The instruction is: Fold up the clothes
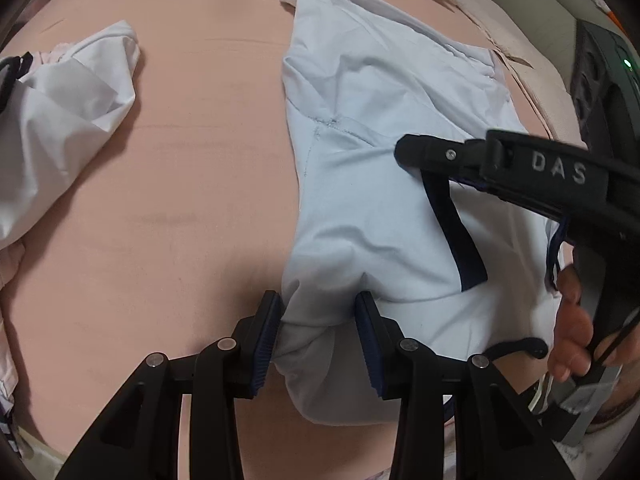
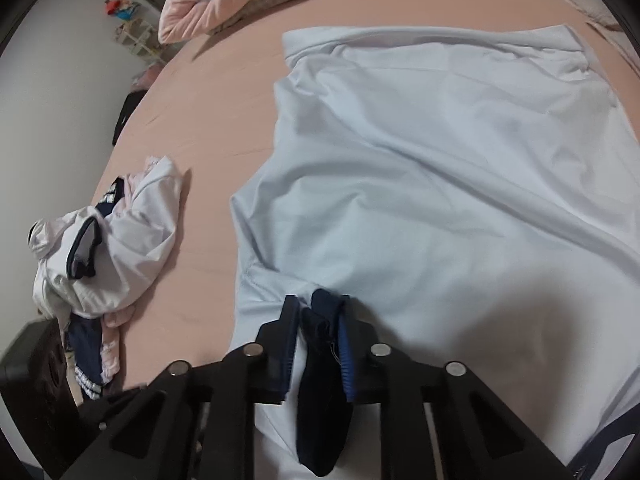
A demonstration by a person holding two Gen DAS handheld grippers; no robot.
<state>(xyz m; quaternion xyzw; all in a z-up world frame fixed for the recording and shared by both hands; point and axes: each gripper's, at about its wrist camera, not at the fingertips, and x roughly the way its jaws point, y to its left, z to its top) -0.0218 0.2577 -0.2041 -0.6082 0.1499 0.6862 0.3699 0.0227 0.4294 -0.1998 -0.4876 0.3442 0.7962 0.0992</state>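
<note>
We see a pale blue shirt [image 1: 380,184] spread on a pink bedsheet [image 1: 192,184]. Our left claw [image 1: 318,312] pinches its bunched edge; our right claw [image 2: 320,320] pinches its navy trim [image 2: 324,392]. Crumpled clothes [image 2: 116,256] lie left of both.

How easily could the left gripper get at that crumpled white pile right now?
Probably not yet: the left gripper has its fingers around the pale blue shirt. The white pile lies apart on open pink sheet, nothing between.
</note>
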